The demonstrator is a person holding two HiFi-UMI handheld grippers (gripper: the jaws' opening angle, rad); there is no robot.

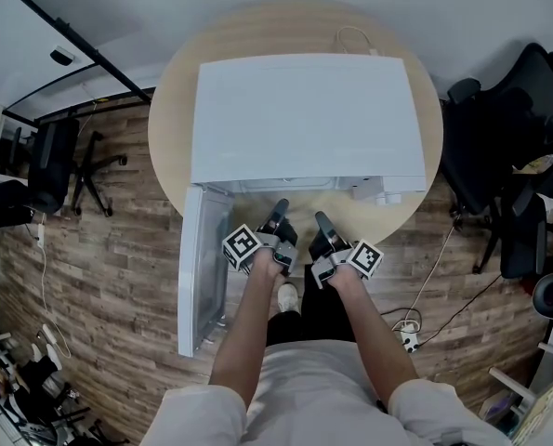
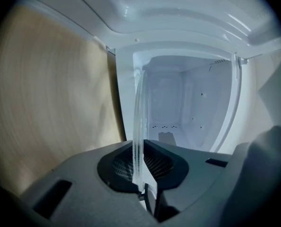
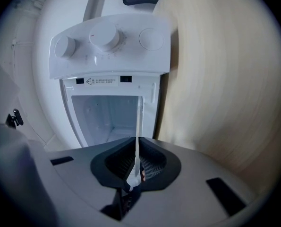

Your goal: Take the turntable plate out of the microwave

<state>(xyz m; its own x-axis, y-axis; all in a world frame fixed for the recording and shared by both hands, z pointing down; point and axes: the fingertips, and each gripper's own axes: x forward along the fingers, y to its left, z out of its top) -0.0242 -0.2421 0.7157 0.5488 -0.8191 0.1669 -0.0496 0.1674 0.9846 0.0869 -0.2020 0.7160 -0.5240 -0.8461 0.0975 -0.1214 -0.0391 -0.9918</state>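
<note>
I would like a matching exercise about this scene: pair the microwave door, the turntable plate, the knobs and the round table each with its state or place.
Things:
1 microwave door
2 turntable plate
3 knobs
4 round table

States or places:
A under the microwave
B swung open
C gripped by the left claw and the right claw
D on the control panel

Pairs: 1-B, 2-C, 3-D, 4-A.

I take this for an office or lab room: black swivel chairs (image 1: 499, 128) on both sides, wood-plank floor (image 1: 118, 268), a round wooden desk (image 1: 174, 100), a power strip (image 1: 409, 343) with trailing cables.
</note>
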